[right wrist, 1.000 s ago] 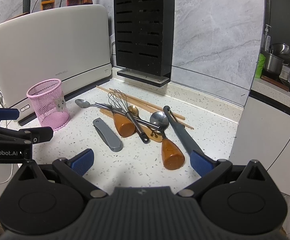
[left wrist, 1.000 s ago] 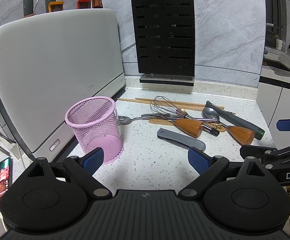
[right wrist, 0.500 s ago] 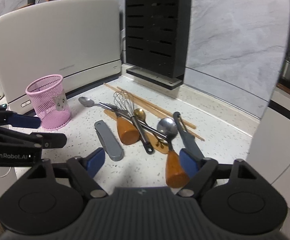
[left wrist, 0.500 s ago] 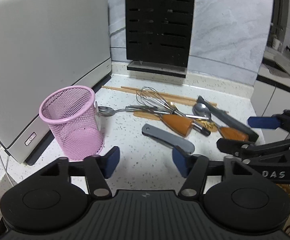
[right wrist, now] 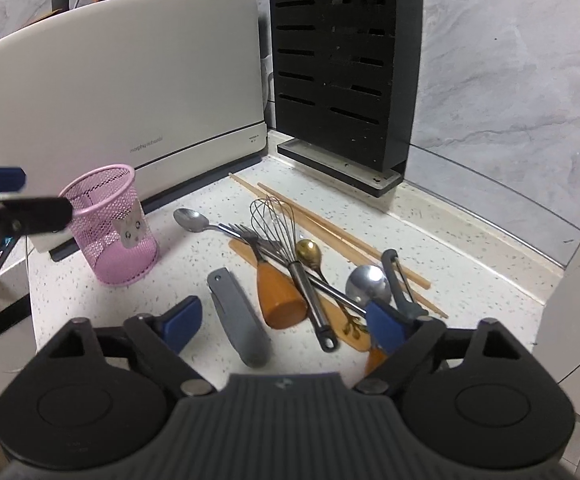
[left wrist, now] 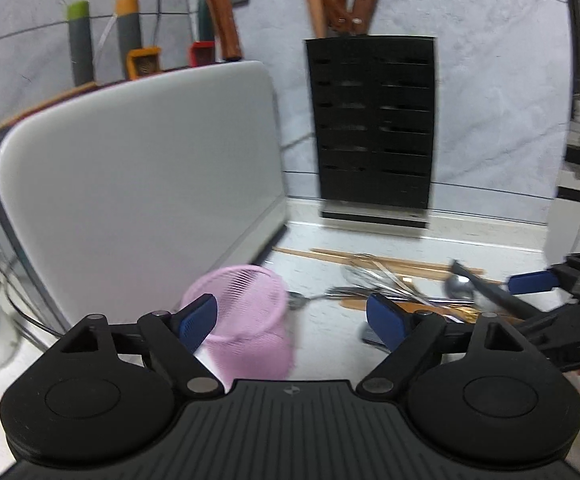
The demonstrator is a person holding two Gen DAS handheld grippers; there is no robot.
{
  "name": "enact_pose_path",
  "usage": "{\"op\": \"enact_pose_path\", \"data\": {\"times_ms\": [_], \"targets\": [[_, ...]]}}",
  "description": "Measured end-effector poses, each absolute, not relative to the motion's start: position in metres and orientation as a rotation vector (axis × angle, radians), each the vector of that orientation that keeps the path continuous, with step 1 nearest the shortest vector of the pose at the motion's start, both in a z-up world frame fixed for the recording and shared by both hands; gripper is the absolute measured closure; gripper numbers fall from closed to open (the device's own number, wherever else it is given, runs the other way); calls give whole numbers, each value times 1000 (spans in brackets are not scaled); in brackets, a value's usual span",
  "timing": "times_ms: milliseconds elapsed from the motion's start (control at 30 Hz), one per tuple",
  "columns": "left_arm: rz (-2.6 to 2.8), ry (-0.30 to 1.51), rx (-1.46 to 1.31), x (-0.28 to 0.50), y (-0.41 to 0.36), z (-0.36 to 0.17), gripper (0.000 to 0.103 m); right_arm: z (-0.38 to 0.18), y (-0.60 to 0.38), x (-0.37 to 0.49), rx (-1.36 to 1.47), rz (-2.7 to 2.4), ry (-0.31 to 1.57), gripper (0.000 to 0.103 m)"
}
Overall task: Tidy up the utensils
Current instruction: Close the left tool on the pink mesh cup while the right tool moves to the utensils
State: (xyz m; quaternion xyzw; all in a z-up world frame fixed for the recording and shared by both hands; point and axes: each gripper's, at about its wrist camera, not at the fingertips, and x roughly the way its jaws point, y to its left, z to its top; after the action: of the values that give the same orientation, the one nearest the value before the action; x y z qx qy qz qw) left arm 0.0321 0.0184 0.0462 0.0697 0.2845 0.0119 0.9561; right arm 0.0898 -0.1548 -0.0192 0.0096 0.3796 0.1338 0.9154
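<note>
Two sets of tongs are in play, and neither holds anything. The left gripper (left wrist: 291, 320) has just been opening its jaws; they stand apart, with the pink wire-mesh cup (left wrist: 246, 320) showing past them by the left pad, and no pad presses on it. This view is blurred. The right gripper (right wrist: 284, 324) has also just been opening. Its blue pads are spread wide above the pile, with the grey folding-knife handle (right wrist: 238, 320) and a stubby orange-brown wooden handle (right wrist: 280, 296) lying between them in view, neither one touched.

That spread seems chosen to take a thick handle from above, so I judge the step in hand to be the first pick, and the task barely begun.

Out from the pads, the utensils lie tangled on the speckled white counter (right wrist: 469, 264):
- A wire whisk (right wrist: 274, 220) crosses a steel fork (right wrist: 246, 236).
- A steel spoon (right wrist: 190, 220) lies nearest the cup, and a small gold spoon (right wrist: 309, 252) sits under the whisk's shaft.
- A round steel ladle bowl (right wrist: 367, 284) touches a dark grey peeler (right wrist: 397, 284).
- Two pale wooden chopsticks (right wrist: 329, 228) lie behind them all.

The cup stands upright, apart from the heap and just before the white appliance (right wrist: 110, 80), likely as the bin for them. A black slotted knife block (right wrist: 337, 60) stands against the wall.
</note>
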Motion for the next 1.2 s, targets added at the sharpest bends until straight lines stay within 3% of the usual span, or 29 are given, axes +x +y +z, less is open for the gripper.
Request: {"op": "enact_pose_path", "data": {"times_ms": [533,967,1200], "targets": [[108,649,119,69,50,7,4,-34,-128,121,-64,308,792,14],[90,666,76,84,57,-6,3,-44,-114,151,-117,325,815,45],[76,701,108,96,50,-15,3,-48,-104,165,-130,345,827,55]]}}
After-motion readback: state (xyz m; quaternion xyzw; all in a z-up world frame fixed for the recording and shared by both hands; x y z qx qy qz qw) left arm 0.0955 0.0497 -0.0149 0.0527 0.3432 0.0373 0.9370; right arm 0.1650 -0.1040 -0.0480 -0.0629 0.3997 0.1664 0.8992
